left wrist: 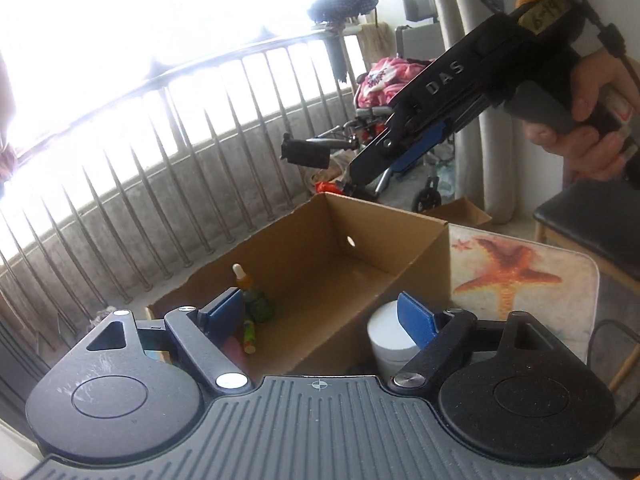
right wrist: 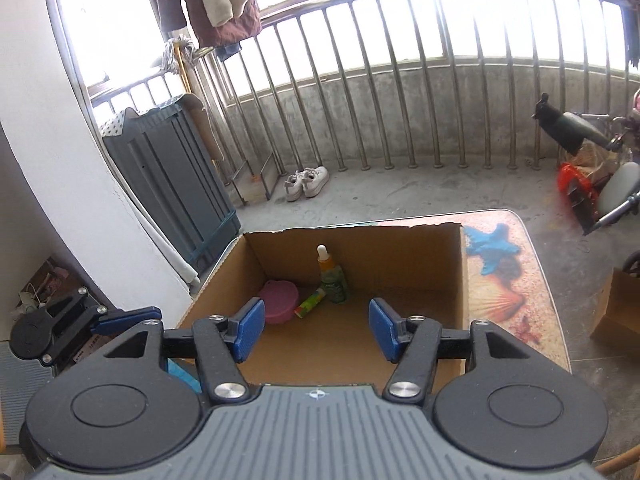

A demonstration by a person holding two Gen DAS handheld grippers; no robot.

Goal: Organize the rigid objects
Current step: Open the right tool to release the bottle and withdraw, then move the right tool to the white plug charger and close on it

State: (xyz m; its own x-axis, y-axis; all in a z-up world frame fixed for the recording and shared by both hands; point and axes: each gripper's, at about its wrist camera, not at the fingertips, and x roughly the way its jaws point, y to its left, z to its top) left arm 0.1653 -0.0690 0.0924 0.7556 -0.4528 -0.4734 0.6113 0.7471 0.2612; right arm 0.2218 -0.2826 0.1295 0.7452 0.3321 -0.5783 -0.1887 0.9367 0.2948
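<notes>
The cardboard box sits on the table just ahead of both our grippers. Beyond our right gripper, whose jaws stand apart and empty, we see a dropper bottle, a pink round container and a small tube inside. Our left gripper is spread wide, holding nothing, with a white jar behind its right finger, outside the box.
</notes>
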